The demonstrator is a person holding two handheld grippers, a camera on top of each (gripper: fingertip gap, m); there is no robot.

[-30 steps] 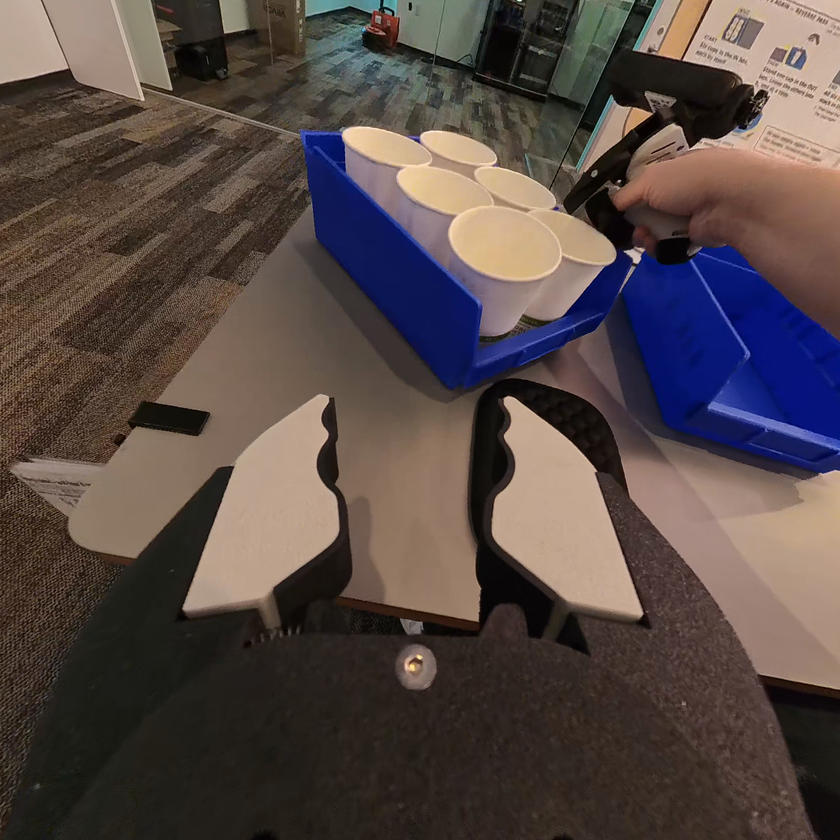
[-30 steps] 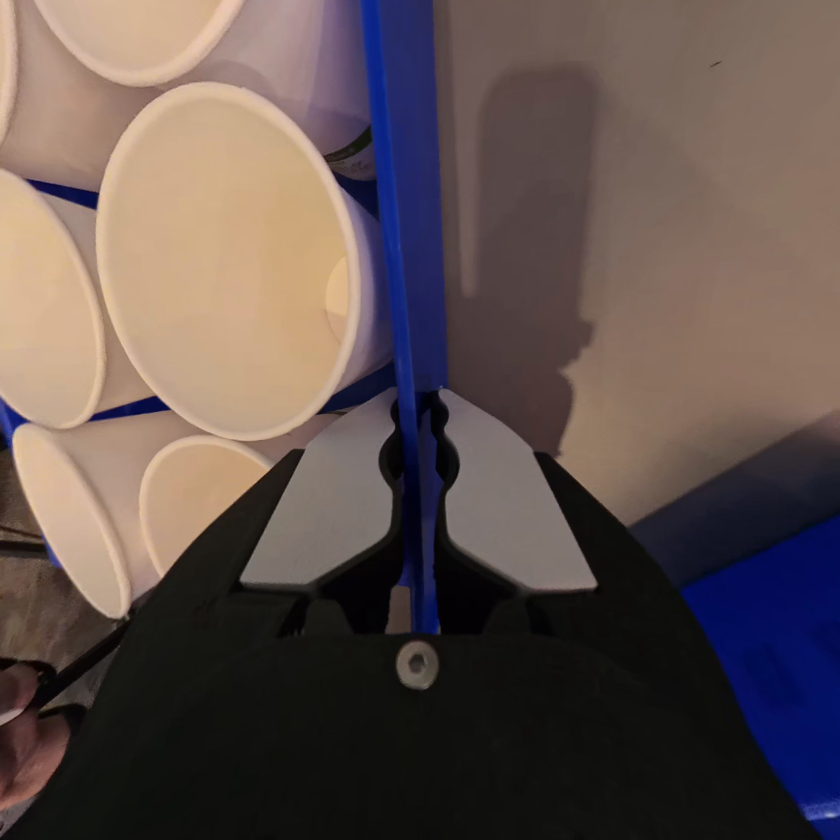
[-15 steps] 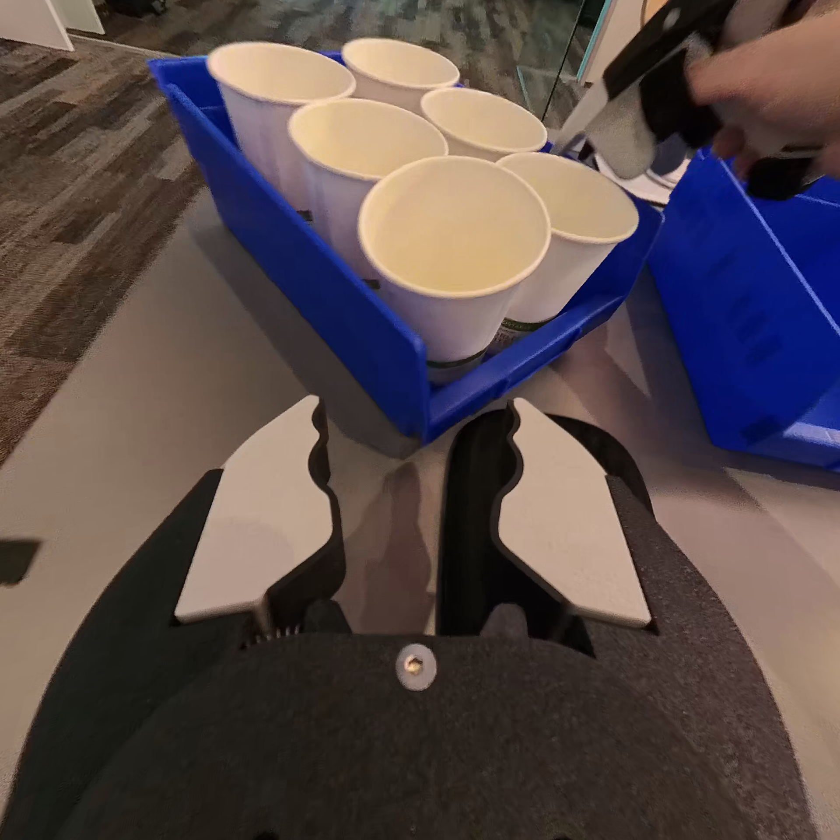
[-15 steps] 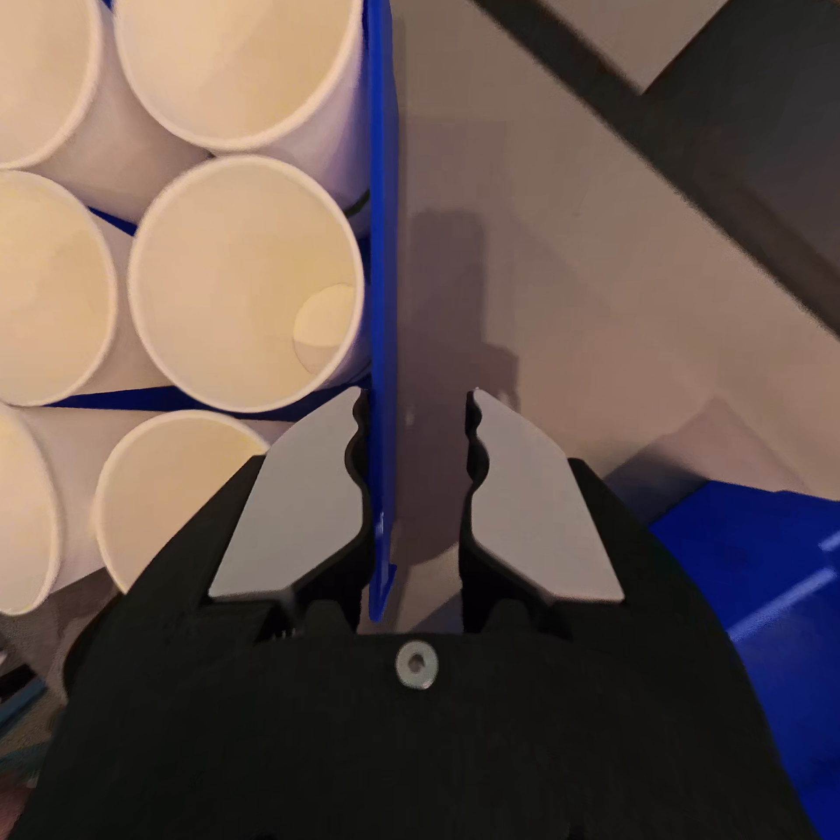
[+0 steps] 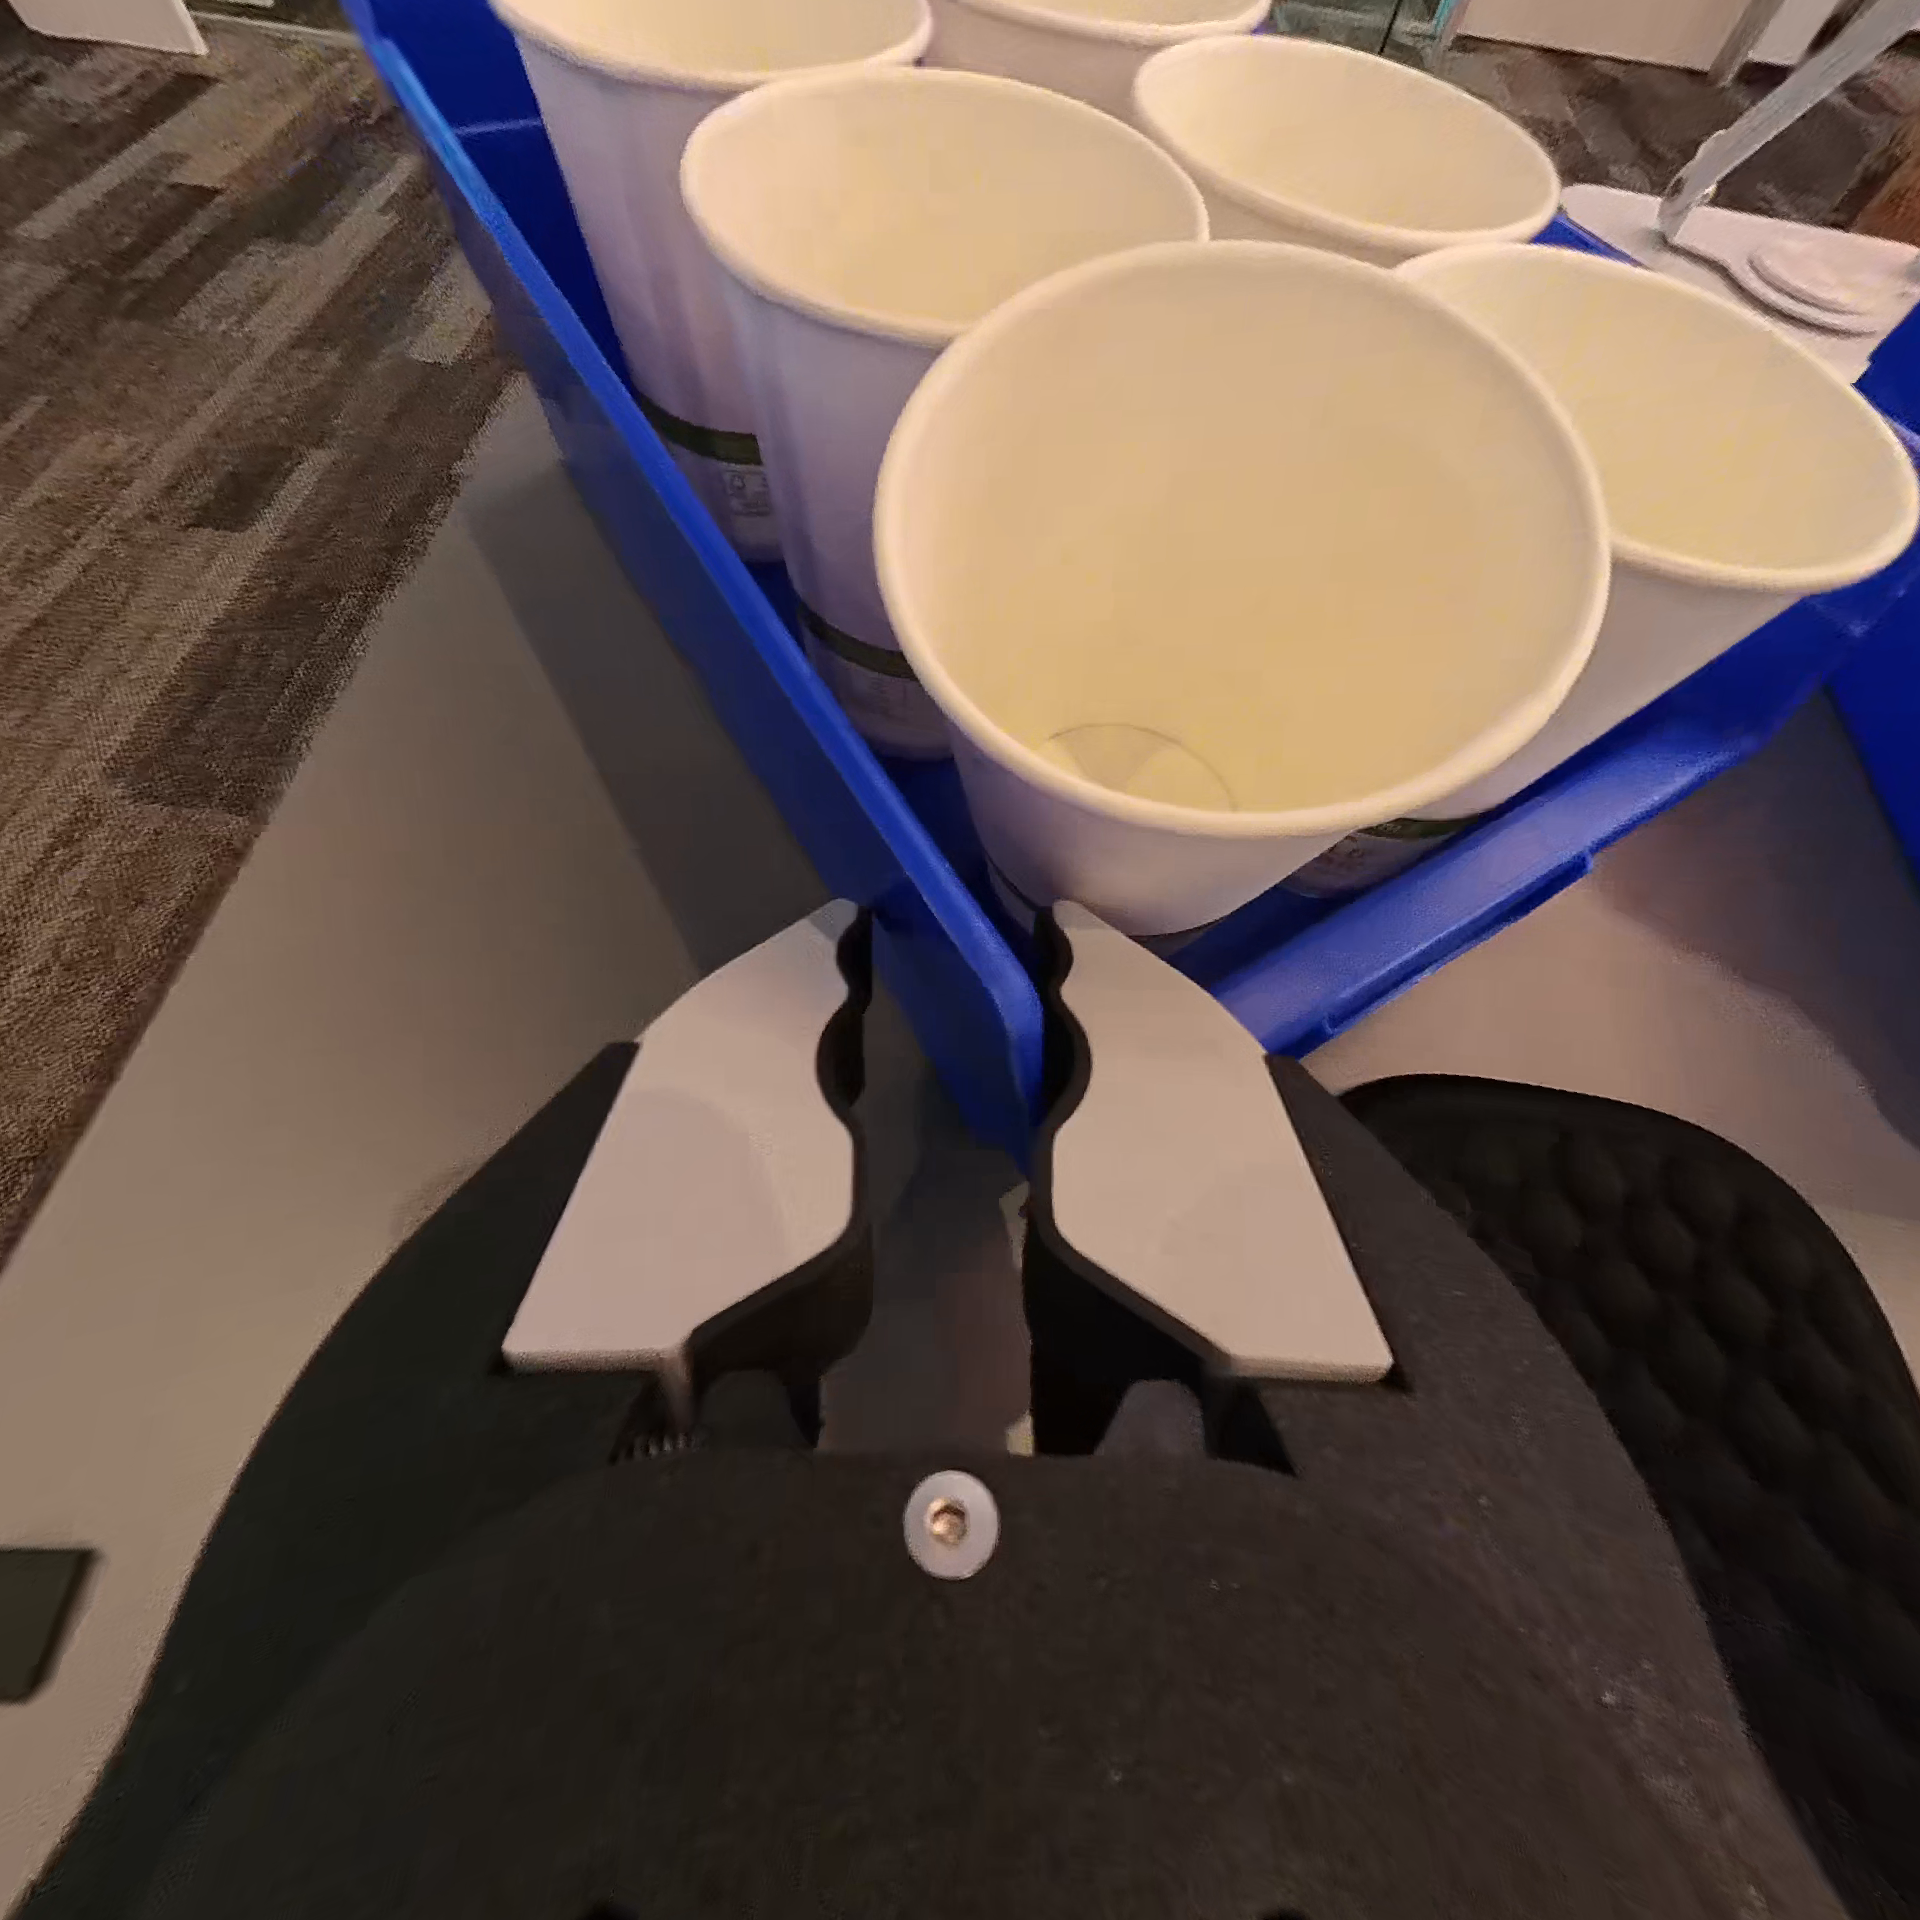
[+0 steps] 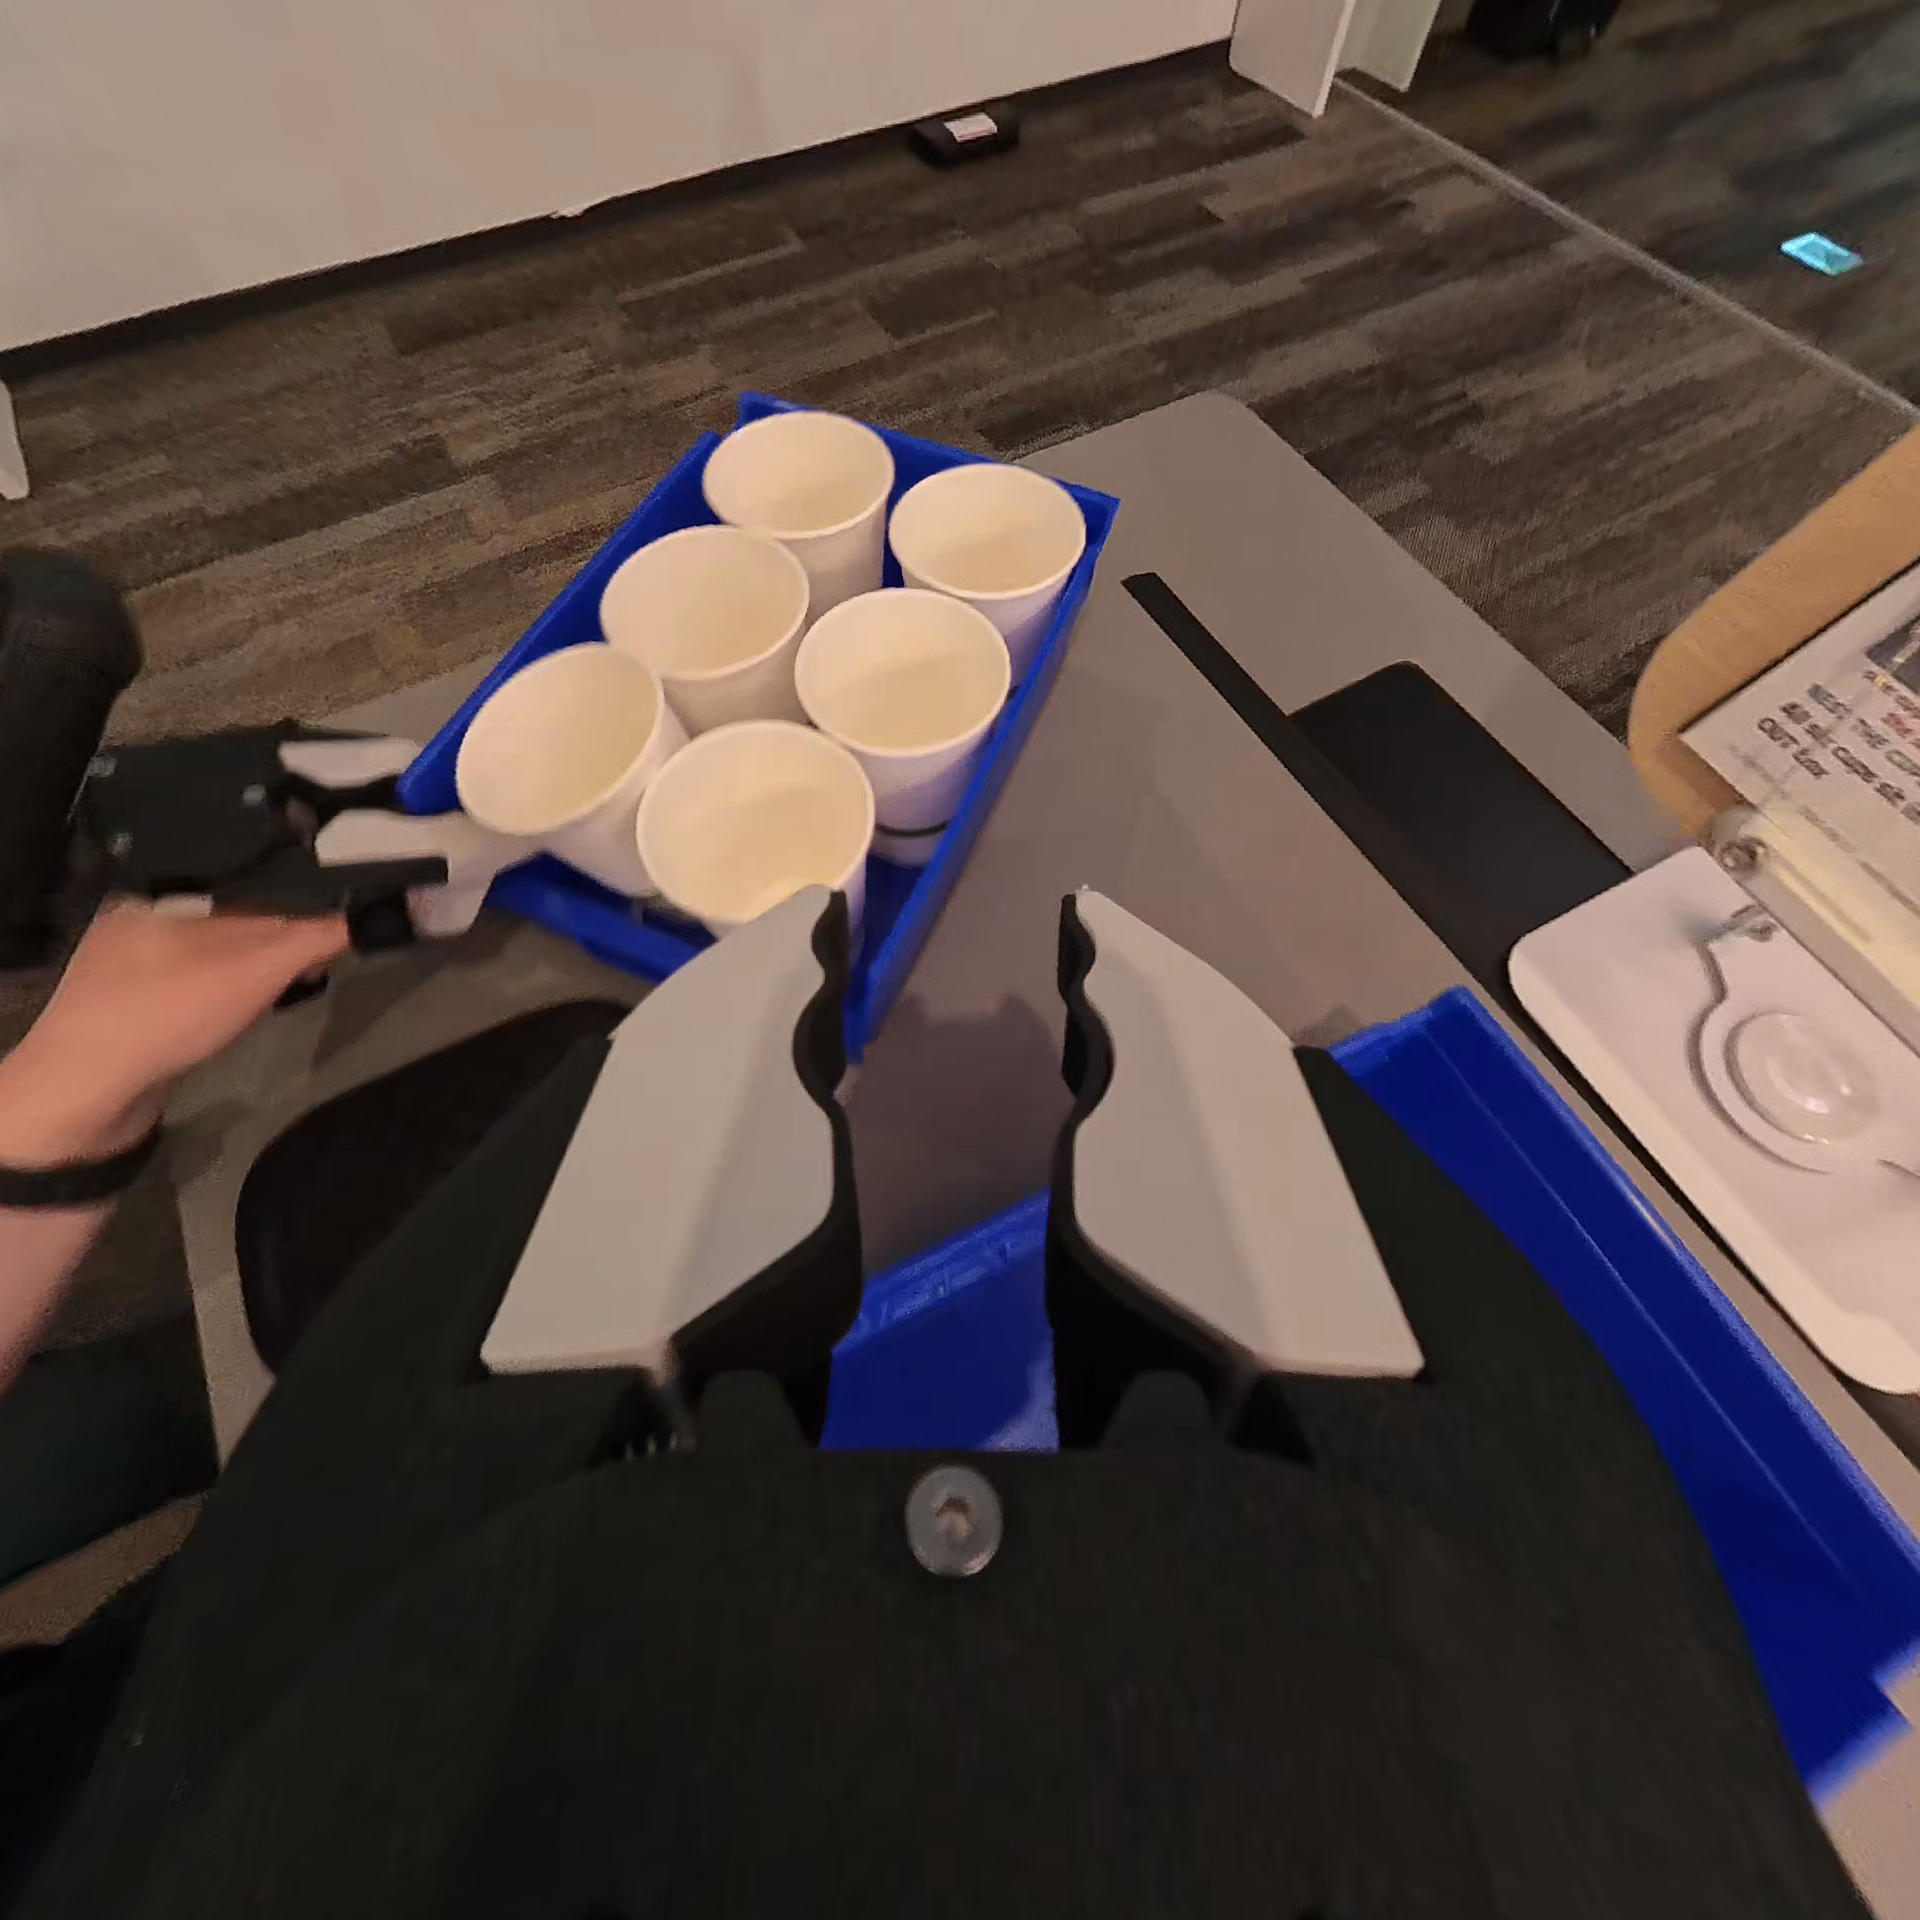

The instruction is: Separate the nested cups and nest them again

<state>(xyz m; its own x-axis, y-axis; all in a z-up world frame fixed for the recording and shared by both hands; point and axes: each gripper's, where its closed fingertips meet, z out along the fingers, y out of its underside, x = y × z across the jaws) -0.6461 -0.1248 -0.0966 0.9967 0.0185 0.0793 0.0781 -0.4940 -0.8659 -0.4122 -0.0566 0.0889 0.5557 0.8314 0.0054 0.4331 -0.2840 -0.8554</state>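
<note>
Several white paper cups stand upright and packed together in a blue bin (image 5: 1455, 914) on a grey table (image 5: 312, 1039). The nearest cup (image 5: 1236, 582) is at the bin's near corner. My left gripper (image 5: 956, 920) straddles that corner's wall, jaws narrowed but still apart, the right finger against the wall. The right wrist view shows the cups (image 6: 904, 686), the bin (image 6: 925, 925), and the left gripper (image 6: 416, 810) at its left corner, held by a hand (image 6: 156, 997). My right gripper (image 6: 951, 914) is open and empty, raised above a second, empty blue bin (image 6: 1558, 1299).
A black mesh chair back (image 5: 1662, 1299) sits close below the table's near edge. A white stand base with a sign holder (image 6: 1714, 1091) is on the right. A flat black item (image 5: 31, 1621) lies on the table at the left. Carpet floor surrounds the table.
My right gripper let go of the bin wall, opened and pulled back and up. My left gripper moved forward to the bin's near corner and its jaws narrowed around the wall.
</note>
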